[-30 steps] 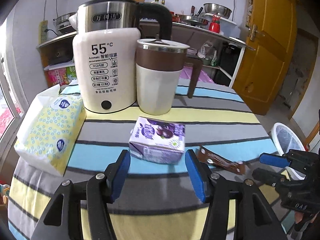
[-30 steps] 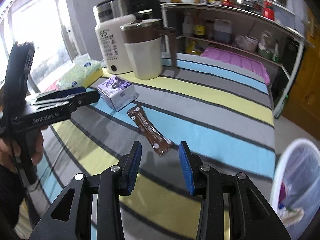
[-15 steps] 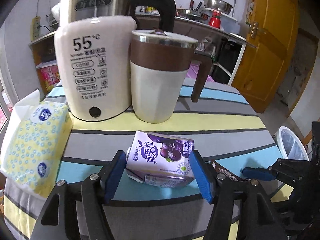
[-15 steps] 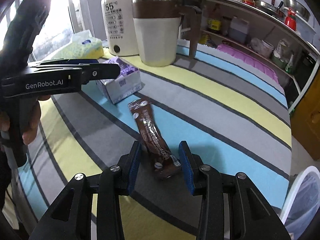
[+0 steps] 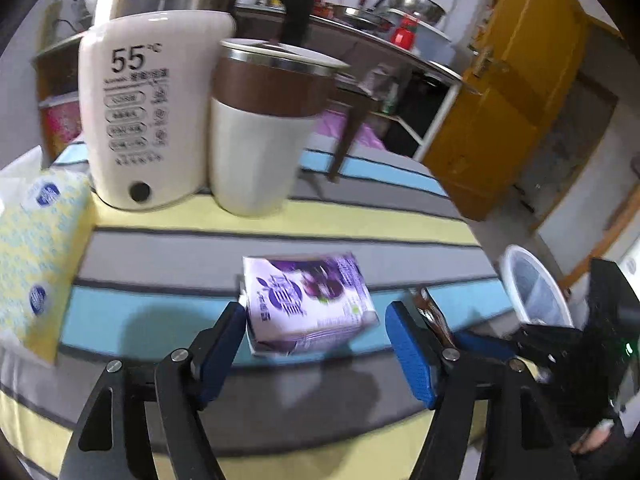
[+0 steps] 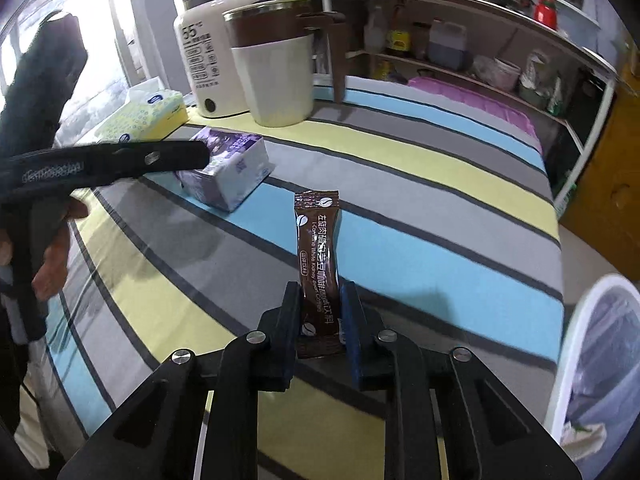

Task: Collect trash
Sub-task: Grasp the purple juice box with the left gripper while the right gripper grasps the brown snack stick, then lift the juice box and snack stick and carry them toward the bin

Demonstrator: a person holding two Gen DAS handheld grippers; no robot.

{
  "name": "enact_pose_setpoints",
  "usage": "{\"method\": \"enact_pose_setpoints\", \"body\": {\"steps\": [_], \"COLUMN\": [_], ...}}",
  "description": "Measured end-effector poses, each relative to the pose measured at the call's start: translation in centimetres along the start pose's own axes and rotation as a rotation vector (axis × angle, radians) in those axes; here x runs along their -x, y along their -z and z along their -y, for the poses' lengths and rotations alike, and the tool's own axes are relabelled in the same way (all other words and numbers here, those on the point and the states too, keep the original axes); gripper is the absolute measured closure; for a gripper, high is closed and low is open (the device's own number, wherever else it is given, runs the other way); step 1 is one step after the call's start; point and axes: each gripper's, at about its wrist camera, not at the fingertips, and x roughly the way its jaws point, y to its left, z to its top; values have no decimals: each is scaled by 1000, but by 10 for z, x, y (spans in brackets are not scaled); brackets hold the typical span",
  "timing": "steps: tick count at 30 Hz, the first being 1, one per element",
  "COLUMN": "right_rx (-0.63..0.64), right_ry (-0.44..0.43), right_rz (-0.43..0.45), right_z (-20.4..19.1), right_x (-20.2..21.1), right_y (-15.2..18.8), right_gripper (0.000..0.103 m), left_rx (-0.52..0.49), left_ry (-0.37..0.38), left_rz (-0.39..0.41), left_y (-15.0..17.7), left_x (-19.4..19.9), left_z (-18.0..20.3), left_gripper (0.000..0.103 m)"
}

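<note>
- The right tongs (image 6: pixel 321 316) are clamped on the lower end of a brown coffee sachet (image 6: pixel 318 252), which stands upright off the striped table (image 6: pixel 440 216), its long axis pointing away from the camera
- The left tongs (image 5: pixel 316 344) are apart and straddle a purple drink carton (image 5: pixel 308 304); the left pad touches the carton's near corner, while the right pad stands clear of it
- The carton lies flat on the table, directly ahead of the left tongs, its long side across the gap
- A white bin (image 6: pixel 600 360) waits off the table's right edge, nearer the right hand; the sachet likely goes there next
- Legible writing: "55°C" on the kettle (image 5: pixel 152 120), "White Kidney Bean Coffee" on the sachet; the carton's print is blurred
</note>
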Motion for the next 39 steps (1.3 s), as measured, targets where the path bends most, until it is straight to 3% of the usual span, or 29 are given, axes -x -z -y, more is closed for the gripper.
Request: {"method": "enact_pose_setpoints", "body": {"steps": [8,11,16,19,25,29,39], "right_rx": [-68,-89,-113,-117,-115,-121,-156], "right_ry": [25,30,34,34,37,38,49], "right_rz": [20,25,40,42,32,33,42], "right_z": [17,22,29,30,31,32,34], "right_x": [24,32,43,43,40,40,46], "right_y": [21,28,36,36,38,40,45], "right_gripper": [83,85,86,88,89,89,90], "left_rx": [-82,-128,-222,-264,-306,-296,-177], "left_ry": [81,47,-81,-107,-78,-78,-87], "left_rz": [-23,23,94,60,2,-5,25], "left_y": [23,22,8,0,0,5,18], "left_x": [4,12,13,-4,-25,-27,-9], "left_z": [40,46,42,37,35,38,43], "left_gripper": [31,31,31,31,31,39,41]}}
